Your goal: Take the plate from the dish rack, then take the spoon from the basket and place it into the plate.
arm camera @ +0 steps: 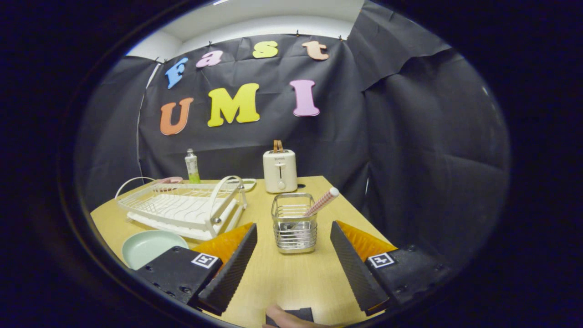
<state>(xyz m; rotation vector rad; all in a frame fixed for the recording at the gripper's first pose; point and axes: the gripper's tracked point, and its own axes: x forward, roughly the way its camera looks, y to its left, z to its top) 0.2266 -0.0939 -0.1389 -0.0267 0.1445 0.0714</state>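
Gripper spread wide, holding nothing

The gripper sits low with its two ribbed black fingers set well apart, orange behind each; a fingertip of the person's hand shows just beneath, between the finger bases.

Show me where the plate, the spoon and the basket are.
plate [148, 246]: gripper view, on its pale green inner surface.
spoon [322, 201]: gripper view, on its pink handle above the basket.
basket [295, 237]: gripper view, on its front wire wall.

one plate, one spoon, one basket
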